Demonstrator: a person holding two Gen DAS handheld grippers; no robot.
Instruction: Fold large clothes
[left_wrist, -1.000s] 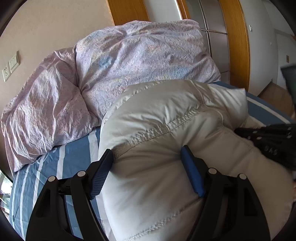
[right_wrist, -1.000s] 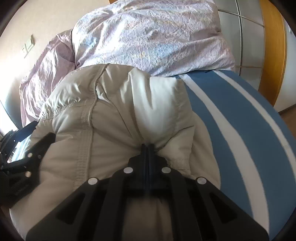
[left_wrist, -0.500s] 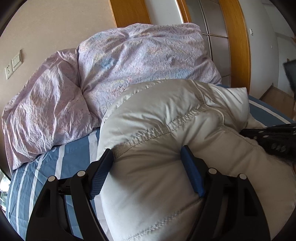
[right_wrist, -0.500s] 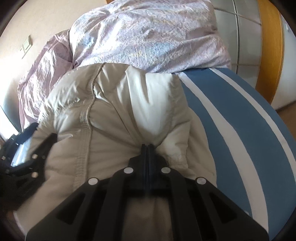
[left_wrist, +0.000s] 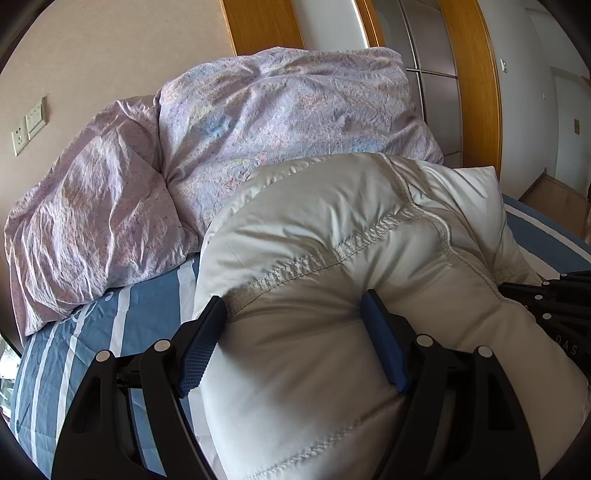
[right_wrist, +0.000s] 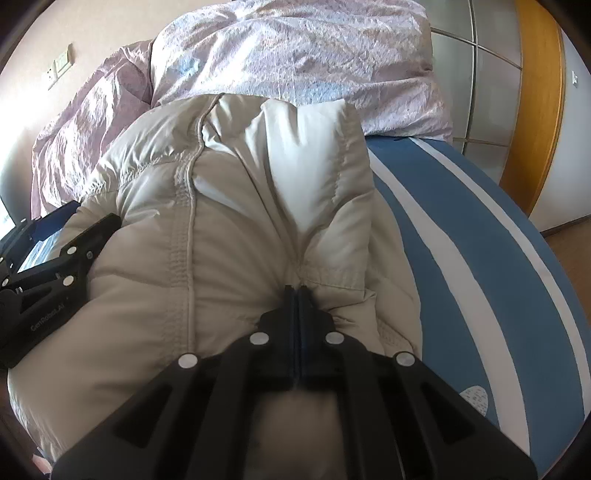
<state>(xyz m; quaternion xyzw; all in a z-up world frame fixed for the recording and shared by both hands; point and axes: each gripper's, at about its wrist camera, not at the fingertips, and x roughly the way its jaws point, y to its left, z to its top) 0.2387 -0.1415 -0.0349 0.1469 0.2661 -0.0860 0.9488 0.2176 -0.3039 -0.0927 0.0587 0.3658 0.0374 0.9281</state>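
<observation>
my left fingers clamp wide on puffy jacket | my right fingers pinched together on its fabric | bed

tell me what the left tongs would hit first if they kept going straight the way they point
The left tongs already straddle the puffy white jacket, so more jacket comes first. Beyond its bulge lies the lilac quilt, though depth there is hard to judge.

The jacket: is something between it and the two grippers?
Nothing visible. The left gripper straddles a thick fold of the jacket, pads against it; the right gripper is shut on its fabric.
</observation>
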